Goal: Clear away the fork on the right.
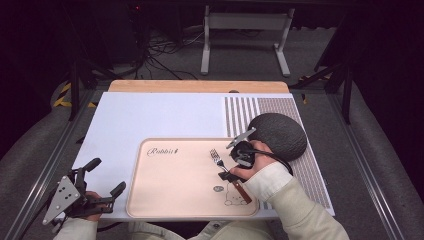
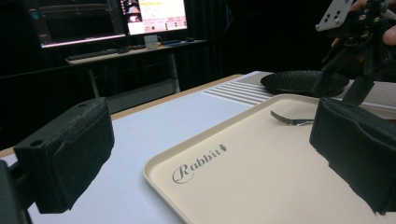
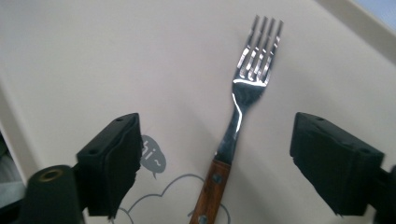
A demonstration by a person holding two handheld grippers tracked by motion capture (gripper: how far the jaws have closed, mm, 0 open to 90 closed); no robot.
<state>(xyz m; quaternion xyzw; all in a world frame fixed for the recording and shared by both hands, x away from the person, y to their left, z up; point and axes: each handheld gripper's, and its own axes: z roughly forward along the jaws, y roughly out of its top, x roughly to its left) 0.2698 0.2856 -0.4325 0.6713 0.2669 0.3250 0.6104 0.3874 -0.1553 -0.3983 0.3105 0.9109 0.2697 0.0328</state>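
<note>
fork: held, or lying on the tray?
Lying on the tray. In the right gripper view the fork rests flat on it, between the right gripper's open jaws, neither pad touching it.

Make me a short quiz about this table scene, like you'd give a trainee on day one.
1. True or false: the fork lies on the beige tray.
2. Multiple choice: how do the right gripper jaws stand around the fork's wooden handle? A) clamped on it B) open, one jaw on each side, not touching C) far away from it
3. What dark round thing rests beyond the tray's far right corner, and where is the left gripper?

Key
1. True.
2. B.
3. A black plate on the striped mat; the left gripper, open, holds nothing, beside the tray's left edge.
</note>
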